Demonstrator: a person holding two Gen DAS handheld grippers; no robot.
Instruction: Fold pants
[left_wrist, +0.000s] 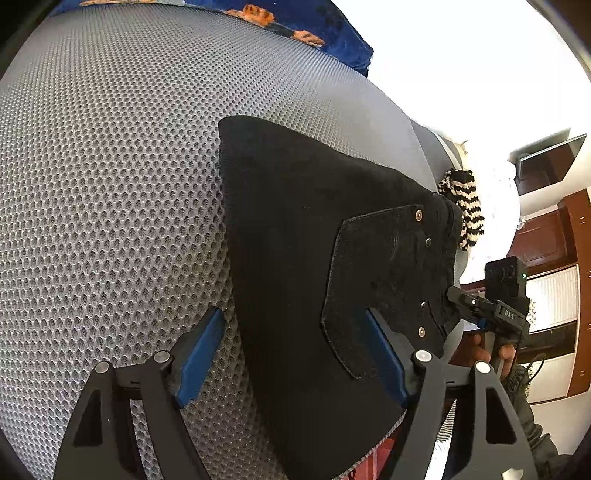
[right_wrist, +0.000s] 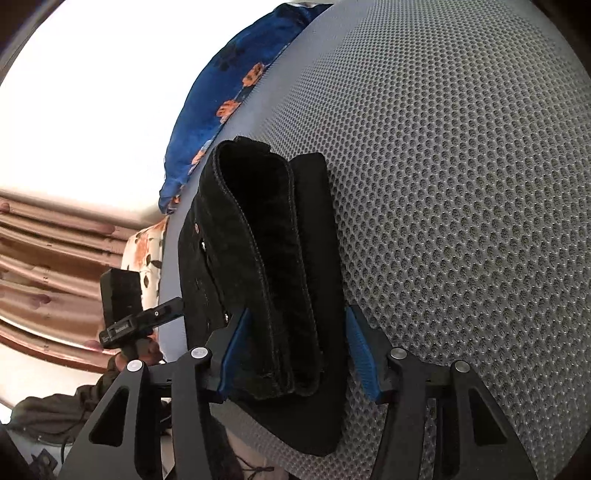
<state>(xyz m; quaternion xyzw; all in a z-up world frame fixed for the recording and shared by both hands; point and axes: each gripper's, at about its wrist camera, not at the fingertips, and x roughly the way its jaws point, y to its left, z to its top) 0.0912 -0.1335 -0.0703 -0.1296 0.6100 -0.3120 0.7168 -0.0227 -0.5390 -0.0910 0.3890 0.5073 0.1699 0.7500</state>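
Note:
The black pants (left_wrist: 295, 240) lie folded in a compact stack on the grey mesh mattress (left_wrist: 110, 184), back pocket with rivets facing up. In the right wrist view the stack (right_wrist: 266, 277) shows its layered folded edge. My left gripper (left_wrist: 291, 343) is open, its fingers straddling the near edge of the pants above the cloth. My right gripper (right_wrist: 295, 350) is open, its blue pads on either side of the folded stack's end, not pressed on it. Each gripper shows in the other's view: the right one (left_wrist: 480, 306) and the left one (right_wrist: 147, 317), both at the waistband edge.
A blue pillow with orange print (right_wrist: 221, 92) lies at the mattress's far edge. A black-and-white striped cloth (left_wrist: 463, 206) hangs past the mattress side. Striped curtains (right_wrist: 55, 258) and wooden furniture (left_wrist: 546, 236) stand beyond the bed. The mattress edge runs just behind the pants.

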